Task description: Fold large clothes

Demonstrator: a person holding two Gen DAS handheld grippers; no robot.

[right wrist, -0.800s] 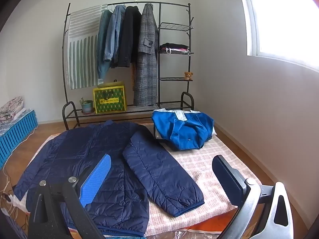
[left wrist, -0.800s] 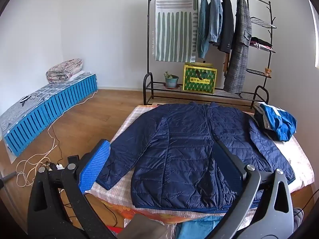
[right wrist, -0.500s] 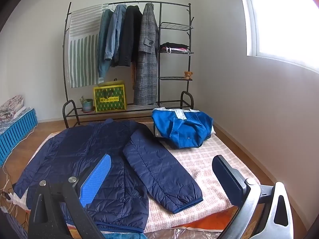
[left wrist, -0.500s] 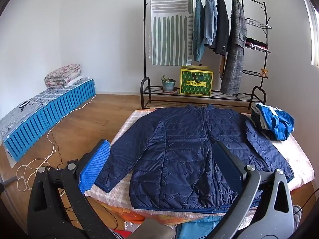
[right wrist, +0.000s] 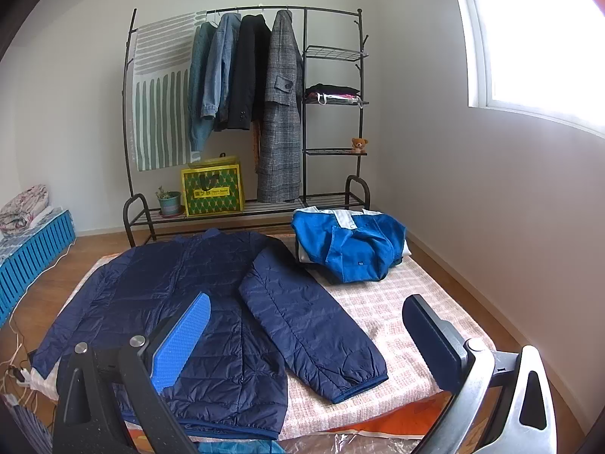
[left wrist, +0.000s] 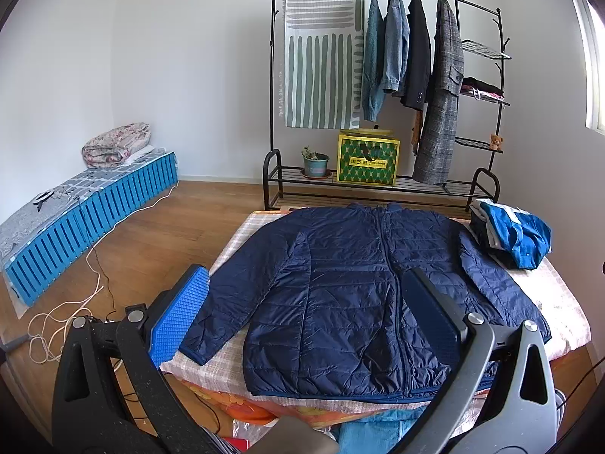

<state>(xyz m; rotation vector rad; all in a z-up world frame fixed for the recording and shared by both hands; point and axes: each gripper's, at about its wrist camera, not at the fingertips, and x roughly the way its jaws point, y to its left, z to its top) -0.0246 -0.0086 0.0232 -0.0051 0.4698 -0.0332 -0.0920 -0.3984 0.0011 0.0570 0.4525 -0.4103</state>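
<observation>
The left gripper (left wrist: 302, 314) hangs with its jaws spread as wide as they go and nothing between the pads, pointing down over the near hem of the navy puffer jacket (left wrist: 355, 283). The right gripper (right wrist: 306, 325) is spread just as wide and empty, aimed at the jacket's right sleeve (right wrist: 310, 325). Over the last second both views have drawn back a little: the jacket now sits slightly lower and smaller in the left view, more of the floor and the near edge of the bed (right wrist: 397, 302) shows, and neither gripper has touched the cloth. The jacket itself has not shifted; it lies flat, front up and zipped, on the checked cover, both sleeves angled out from the body, collar towards the clothes rack (left wrist: 385, 87). A folded blue garment (right wrist: 351, 246) sits at the far right corner of the bed, just beyond the right shoulder. My reading is that folding has not begun: this looks like a settling of position before the first grasp, probably of a sleeve cuff.
</observation>
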